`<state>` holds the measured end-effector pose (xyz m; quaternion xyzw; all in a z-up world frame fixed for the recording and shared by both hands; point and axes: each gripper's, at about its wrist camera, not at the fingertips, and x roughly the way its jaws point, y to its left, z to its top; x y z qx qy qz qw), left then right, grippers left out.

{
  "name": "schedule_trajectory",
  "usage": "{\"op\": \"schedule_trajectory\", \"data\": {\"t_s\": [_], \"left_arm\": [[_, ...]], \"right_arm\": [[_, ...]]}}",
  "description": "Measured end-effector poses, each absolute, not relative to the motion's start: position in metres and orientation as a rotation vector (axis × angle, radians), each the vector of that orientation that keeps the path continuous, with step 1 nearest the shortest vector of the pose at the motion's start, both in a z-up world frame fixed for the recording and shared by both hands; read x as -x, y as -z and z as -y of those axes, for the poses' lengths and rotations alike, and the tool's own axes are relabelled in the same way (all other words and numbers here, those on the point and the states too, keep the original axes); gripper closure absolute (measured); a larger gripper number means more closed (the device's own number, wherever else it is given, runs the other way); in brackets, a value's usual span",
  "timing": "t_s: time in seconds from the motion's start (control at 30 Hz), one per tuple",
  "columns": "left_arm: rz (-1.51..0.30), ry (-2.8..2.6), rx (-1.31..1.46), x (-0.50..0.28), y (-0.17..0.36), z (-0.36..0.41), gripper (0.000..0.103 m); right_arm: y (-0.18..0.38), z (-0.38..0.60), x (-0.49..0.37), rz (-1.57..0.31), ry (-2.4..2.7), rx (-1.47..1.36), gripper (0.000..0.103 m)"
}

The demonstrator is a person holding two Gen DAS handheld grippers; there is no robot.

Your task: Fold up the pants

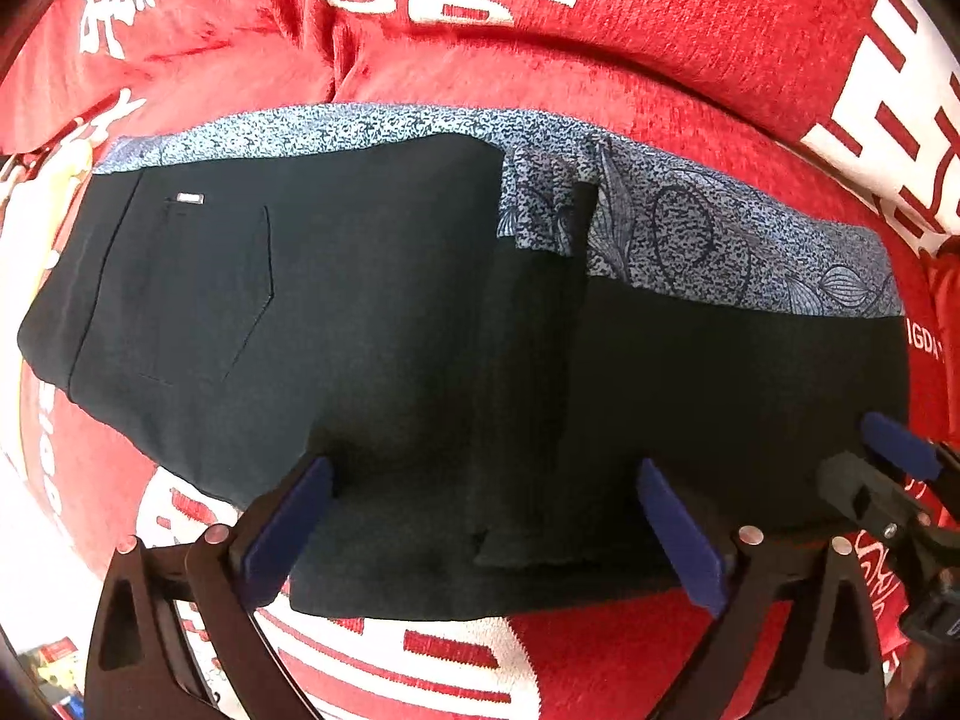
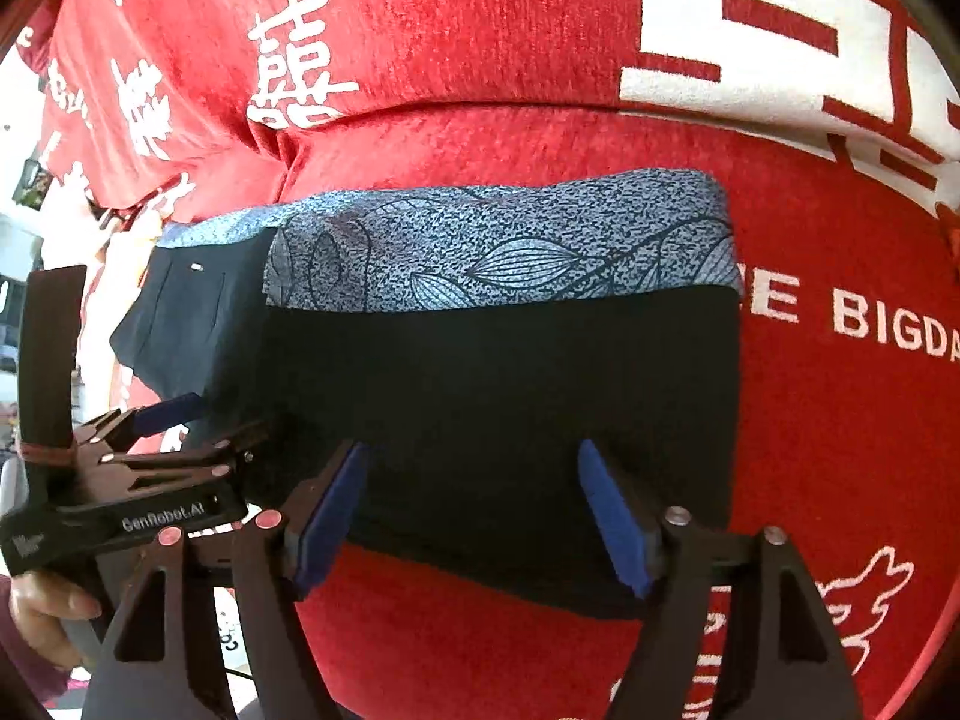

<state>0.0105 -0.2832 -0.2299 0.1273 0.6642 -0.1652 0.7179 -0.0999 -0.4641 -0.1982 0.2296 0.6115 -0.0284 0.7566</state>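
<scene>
Dark navy pants [image 1: 372, 324] lie folded on a red cloth, with a back pocket at the left and a blue patterned lining strip [image 1: 720, 240] along the far edge. My left gripper [image 1: 483, 474] is open, its blue pads [image 1: 288, 528] resting on the near edge of the pants. My right gripper [image 2: 474, 456] is open over the right part of the pants [image 2: 492, 396], near their front edge. The right gripper also shows at the right edge of the left wrist view [image 1: 900, 450], and the left gripper at the left of the right wrist view [image 2: 168, 414].
The red cloth [image 2: 810, 420] with white letters and characters covers the whole surface. A red cushion [image 1: 660, 12] with white print rises behind the pants. A person's hand [image 2: 42, 606] holds the left gripper's handle.
</scene>
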Motion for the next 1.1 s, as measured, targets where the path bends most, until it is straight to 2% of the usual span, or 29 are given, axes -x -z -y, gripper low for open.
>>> {"op": "schedule_trajectory", "data": {"t_s": [0.23,0.4,0.47,0.5,0.53,0.57,0.63,0.83,1.1], "left_arm": [[-1.417,0.384,-0.301,-0.03,0.219,0.282,0.002],[-1.371,0.299,-0.256,-0.065,0.202,0.242,0.002],[-1.356,0.272,-0.26,-0.083,0.2,0.226,0.002],[-1.343,0.261,-0.268,-0.093,0.199,0.218,0.002],[-1.329,0.254,-0.279,-0.104,0.2,0.21,0.002],[-1.319,0.253,-0.291,-0.115,0.201,0.205,0.002],[-1.309,0.255,-0.313,-0.132,0.207,0.197,0.002],[-1.204,0.251,-0.415,-0.188,0.226,0.183,0.002],[-1.273,0.201,-0.31,-0.232,0.264,0.114,0.002]], "right_arm": [[0.2,0.46,0.099,-1.335,0.063,-0.46,0.027],[0.193,0.456,0.092,-1.352,0.099,-0.431,0.027],[0.183,0.455,0.088,-1.327,0.105,-0.451,0.039],[0.176,0.453,0.083,-1.302,0.093,-0.483,0.04],[0.171,0.449,0.076,-1.283,0.084,-0.503,0.047],[0.167,0.445,0.07,-1.267,0.067,-0.521,0.06],[0.164,0.433,0.05,-1.239,0.022,-0.573,0.069],[0.186,0.388,-0.031,-1.205,0.007,-0.572,0.069],[0.247,0.378,-0.095,-1.286,0.183,-0.53,0.069]]}}
